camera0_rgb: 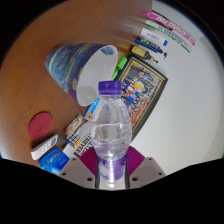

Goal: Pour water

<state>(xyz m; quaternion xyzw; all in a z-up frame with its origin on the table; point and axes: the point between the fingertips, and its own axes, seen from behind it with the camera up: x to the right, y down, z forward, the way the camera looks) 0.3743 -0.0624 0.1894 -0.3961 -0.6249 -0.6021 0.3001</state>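
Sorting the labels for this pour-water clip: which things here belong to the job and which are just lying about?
Job: water bottle held between the gripper fingers; plastic cup beyond it.
Lying about: picture book, small boxes, red disc, packets.

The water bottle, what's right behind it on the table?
Behind the water bottle, held between the gripper fingers, a big plastic cup lies tilted, its opening facing us. A framed picture sits beside it. The bottle hides whatever lies directly behind its body.
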